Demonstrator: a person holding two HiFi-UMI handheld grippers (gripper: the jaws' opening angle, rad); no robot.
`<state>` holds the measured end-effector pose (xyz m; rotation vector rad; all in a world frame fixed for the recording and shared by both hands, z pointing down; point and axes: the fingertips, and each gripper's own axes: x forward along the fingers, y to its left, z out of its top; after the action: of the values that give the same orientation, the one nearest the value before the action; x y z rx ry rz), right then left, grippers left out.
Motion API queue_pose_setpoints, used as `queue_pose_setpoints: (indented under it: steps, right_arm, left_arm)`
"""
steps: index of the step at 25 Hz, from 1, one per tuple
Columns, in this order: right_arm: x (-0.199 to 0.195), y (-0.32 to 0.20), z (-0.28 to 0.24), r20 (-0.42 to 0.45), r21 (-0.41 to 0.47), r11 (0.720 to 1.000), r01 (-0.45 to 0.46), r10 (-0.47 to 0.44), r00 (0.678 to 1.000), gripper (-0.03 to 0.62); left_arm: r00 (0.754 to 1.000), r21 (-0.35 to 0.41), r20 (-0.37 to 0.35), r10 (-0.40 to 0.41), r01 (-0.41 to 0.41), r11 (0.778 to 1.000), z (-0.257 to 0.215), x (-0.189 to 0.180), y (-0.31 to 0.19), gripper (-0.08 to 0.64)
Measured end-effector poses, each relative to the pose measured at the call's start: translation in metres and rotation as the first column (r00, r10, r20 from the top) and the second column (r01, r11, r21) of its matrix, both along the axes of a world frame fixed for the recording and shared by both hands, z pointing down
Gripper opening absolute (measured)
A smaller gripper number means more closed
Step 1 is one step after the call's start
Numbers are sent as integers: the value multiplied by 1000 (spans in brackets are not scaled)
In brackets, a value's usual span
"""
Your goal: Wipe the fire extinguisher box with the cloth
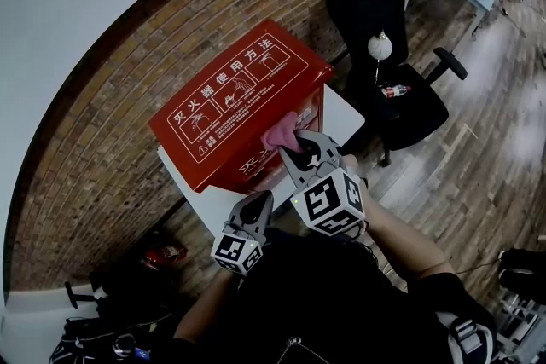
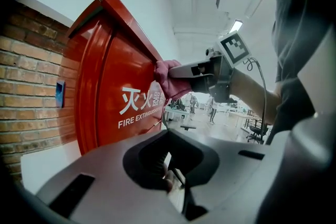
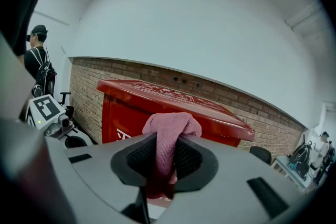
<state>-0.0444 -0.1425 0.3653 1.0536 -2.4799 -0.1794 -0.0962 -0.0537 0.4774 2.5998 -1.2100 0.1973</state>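
Mid-wipe, as I read it. My right tongs (image 3: 163, 165) are clamped on the cloth (image 3: 170, 128), w/ a pink wad bulging past the tips and a tail hanging down between the jaws. In the head view that wad sits at the top of the red box (image 1: 230, 89), at the front face just under the lid's lip. From the left gripper view it looks pressed against the panel, tho the angle is poor, so contact is prob. but not certain.

My left tongs (image 2: 165, 170) are fully closed on nothing, held low in front of the box and apart from it. The box stands on a white bench (image 1: 192, 183) against the brick wall (image 1: 102, 149).

Next move, my guess: drag the wad across or down the front panel w/ steady pressure, keeping the grip tight so the cloth doesn't slip out. The lid top and the sides need passes too. Left tongs could brace the box if it shifts.
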Motion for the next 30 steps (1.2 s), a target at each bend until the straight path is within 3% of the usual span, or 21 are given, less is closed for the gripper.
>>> queue_pose_setpoints:
  steps: [13,30]
  right_arm:
    - [-39,30,3,7,-25,994,109,-109,994,84]
    - [-37,19,42,7,-132,990,46,-46,999,83]
  left_arm:
    - [1000,-18,0,-22,22,1000,5,-8,0,20]
    - [999,-29,1,-48,48,998,10,-18,6,20]
